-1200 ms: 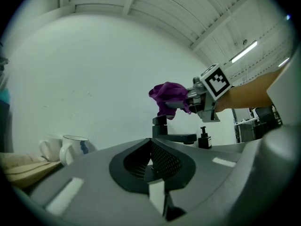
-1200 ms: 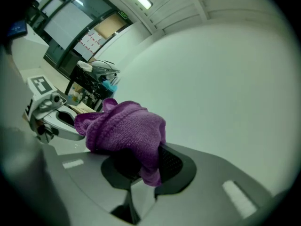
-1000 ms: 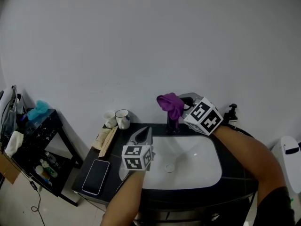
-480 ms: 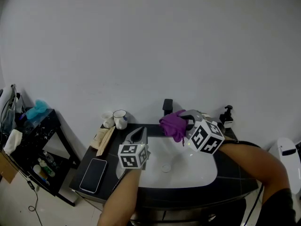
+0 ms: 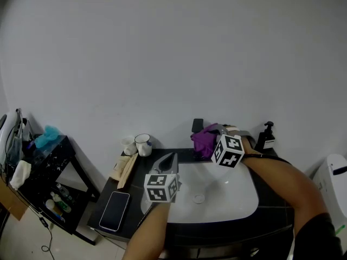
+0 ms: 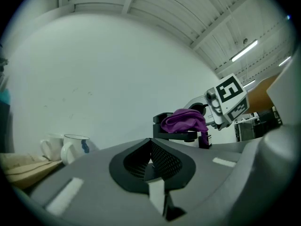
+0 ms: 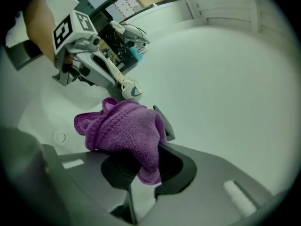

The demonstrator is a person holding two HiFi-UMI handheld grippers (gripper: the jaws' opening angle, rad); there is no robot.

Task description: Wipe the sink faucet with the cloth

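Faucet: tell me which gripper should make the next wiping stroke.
Right, most likely. The right gripper is shut on the purple cloth, which lies on the faucet. The left gripper is shut, empty, and sits over the sink's front left, away from the faucet.

The head view looks steeply down from above onto the sink [image 5: 227, 196] and desk [image 5: 111, 186]; the left gripper view rides low over the sink, facing the back wall [image 6: 94, 79]; the right gripper view, close at the faucet [image 7: 163, 122], faces leftward across the sink; all three share the faucet, purple cloth [image 7: 124, 131] and mug [image 7: 131, 89].
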